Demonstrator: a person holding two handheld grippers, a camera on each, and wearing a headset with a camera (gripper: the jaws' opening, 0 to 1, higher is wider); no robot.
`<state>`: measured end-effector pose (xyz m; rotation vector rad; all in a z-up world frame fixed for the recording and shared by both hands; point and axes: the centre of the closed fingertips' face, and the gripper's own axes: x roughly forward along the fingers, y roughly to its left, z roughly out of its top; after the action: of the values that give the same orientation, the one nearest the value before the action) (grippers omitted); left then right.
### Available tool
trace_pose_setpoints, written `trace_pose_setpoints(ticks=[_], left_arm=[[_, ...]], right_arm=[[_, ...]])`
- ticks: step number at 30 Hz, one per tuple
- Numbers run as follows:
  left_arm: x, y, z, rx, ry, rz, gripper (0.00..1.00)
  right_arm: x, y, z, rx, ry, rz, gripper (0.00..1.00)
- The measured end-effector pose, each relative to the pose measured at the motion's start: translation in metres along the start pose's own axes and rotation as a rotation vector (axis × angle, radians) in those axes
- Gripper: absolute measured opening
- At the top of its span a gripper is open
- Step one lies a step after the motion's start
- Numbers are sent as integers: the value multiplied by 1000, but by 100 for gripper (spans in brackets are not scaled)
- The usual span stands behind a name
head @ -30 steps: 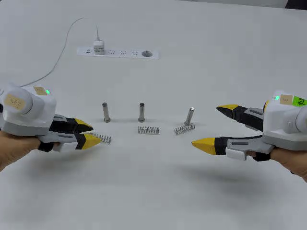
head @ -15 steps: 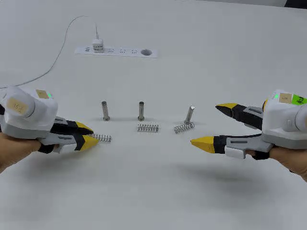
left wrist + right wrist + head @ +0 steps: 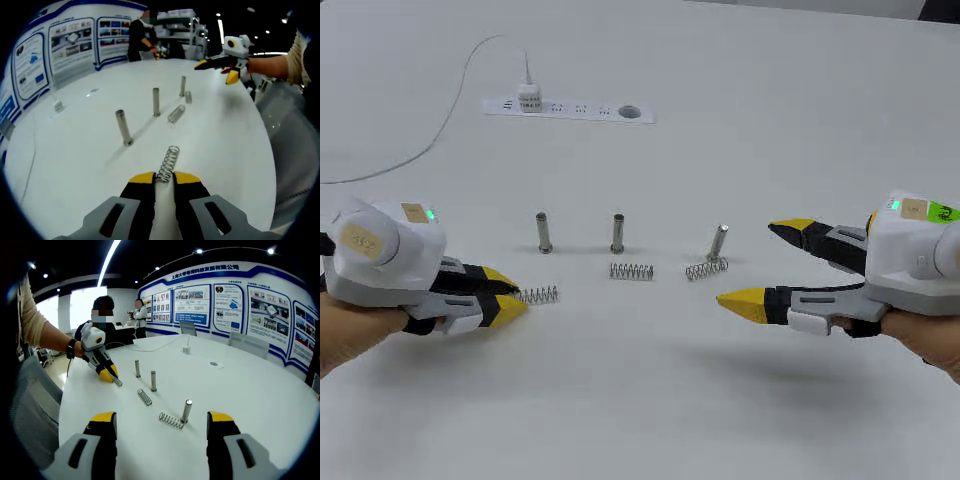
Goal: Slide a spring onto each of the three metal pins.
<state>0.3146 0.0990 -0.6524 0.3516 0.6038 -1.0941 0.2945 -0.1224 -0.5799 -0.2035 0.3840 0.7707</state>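
Three upright metal pins (image 3: 544, 233) (image 3: 617, 233) (image 3: 718, 241) stand in a row on the white table, the right one leaning a little. A spring lies in front of the middle pin (image 3: 631, 271), and another lies against the right pin (image 3: 705, 269). The third spring (image 3: 537, 295) lies flat in front of the left pin. My left gripper (image 3: 518, 299) is shut on its near end, and in the left gripper view the yellow tips (image 3: 164, 177) pinch that spring (image 3: 168, 161). My right gripper (image 3: 746, 263) stands wide open to the right of the right pin (image 3: 186, 411), with nothing between its tips (image 3: 161, 420).
A white power strip (image 3: 567, 109) with a plug and cable lies at the back of the table. Bare table surface (image 3: 640, 400) stretches in front of the pins. People stand in the background beyond the table (image 3: 102, 315).
The left gripper's jaws have drawn together on the end of the left spring. The right gripper has stayed open in the same place. The head view shifted slightly.
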Motion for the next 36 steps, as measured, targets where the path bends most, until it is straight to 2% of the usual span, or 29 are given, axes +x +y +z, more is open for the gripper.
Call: trace_pose_setpoints(ticks=[5,11,16,21,27,36], left_arm=[[-1,1,0,23,-4,13,12],[-1,1,2,18,-5,9,11],[-4,2,10,8,-27,14,10],[-4,-6,19,26,-35,-1,10],[0,-21,34,68,-51,-32,10],[7,-38,52,110,-71,-67,10]], right_arm=[[1,1,0,-2,2,4,74],[2,5,2,-7,1,14,74],[3,8,5,-17,-3,23,73],[5,12,6,-19,3,39,66],[8,24,6,-31,12,83,58],[16,44,11,-57,21,152,49]])
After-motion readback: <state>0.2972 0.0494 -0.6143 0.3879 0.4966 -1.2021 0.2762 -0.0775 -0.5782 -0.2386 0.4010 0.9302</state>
